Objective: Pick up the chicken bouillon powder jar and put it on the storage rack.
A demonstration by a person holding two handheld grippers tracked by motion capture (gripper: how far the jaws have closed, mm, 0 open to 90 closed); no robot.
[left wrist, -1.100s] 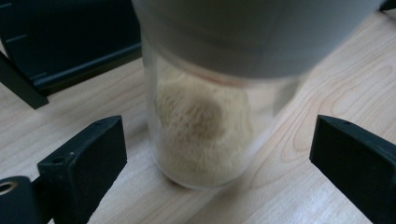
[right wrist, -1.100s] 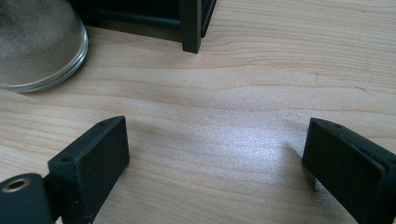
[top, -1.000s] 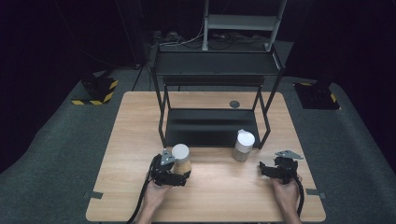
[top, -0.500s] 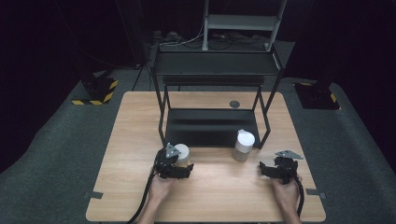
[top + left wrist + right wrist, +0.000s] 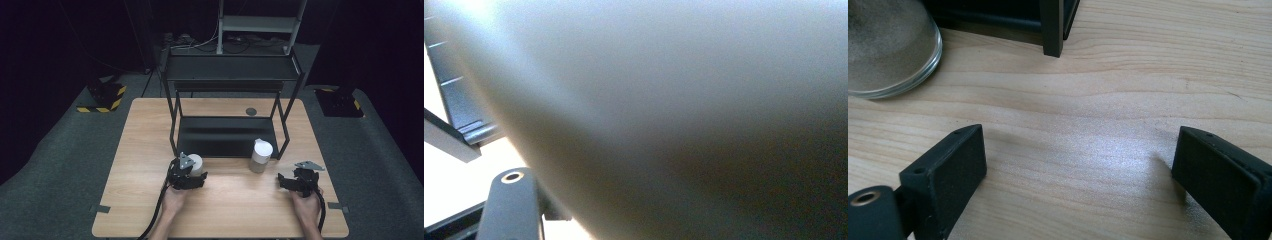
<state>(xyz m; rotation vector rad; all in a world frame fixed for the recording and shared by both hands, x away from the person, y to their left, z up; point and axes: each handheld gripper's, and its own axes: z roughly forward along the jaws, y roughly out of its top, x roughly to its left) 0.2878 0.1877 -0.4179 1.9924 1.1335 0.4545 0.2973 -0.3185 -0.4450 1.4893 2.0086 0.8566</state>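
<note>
Left gripper [image 5: 192, 172] just closed, gripping jar [image 5: 195, 163]

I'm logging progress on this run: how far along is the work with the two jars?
Early. Nothing looks placed yet: the black rack holds no jar. In hand: the left hand-held gripper has just been closing its jaws around the left jar, which looms close and blurred in the left gripper view. Left: the right jar stands untouched on the table, and the right hand-held gripper rests open beside it.
</note>
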